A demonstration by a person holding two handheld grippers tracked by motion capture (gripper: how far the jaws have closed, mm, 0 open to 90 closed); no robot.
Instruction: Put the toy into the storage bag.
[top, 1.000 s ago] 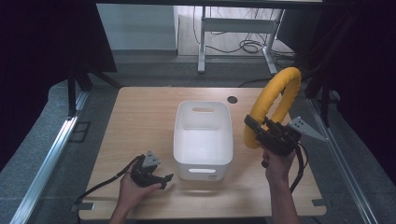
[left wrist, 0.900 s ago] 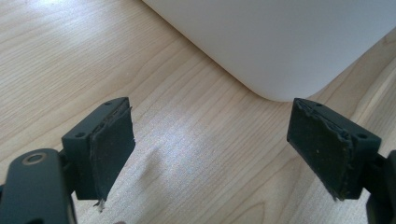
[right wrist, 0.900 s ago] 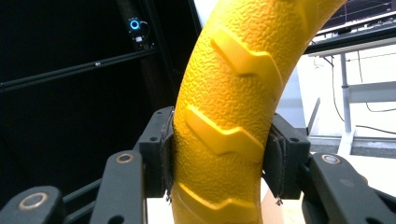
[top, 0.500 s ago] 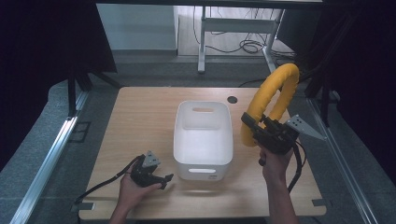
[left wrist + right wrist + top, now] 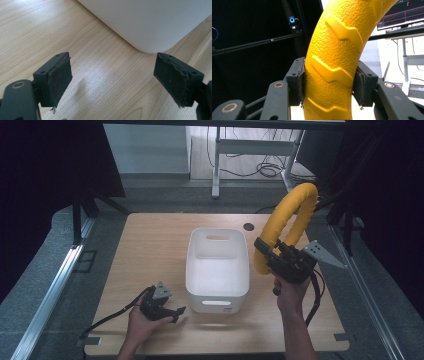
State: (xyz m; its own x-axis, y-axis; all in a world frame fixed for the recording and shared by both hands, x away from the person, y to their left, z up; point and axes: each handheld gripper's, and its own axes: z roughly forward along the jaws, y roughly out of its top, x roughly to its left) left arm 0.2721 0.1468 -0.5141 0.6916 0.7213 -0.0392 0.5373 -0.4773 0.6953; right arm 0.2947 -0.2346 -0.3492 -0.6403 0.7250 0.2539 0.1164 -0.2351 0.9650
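Now we carry the yellow ring, clamped in our right gripper, a little further left than a second ago, so it hangs just beside the white bin, likely bound for it. Our left gripper rests wide open and empty on the table.

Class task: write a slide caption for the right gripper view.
Right gripper clamps a ridged yellow ring.

I count one white bin on my table and one yellow ring. I hold two grippers, the left gripper and the right gripper. Beyond the table there may be one monitor, though it is blurred.
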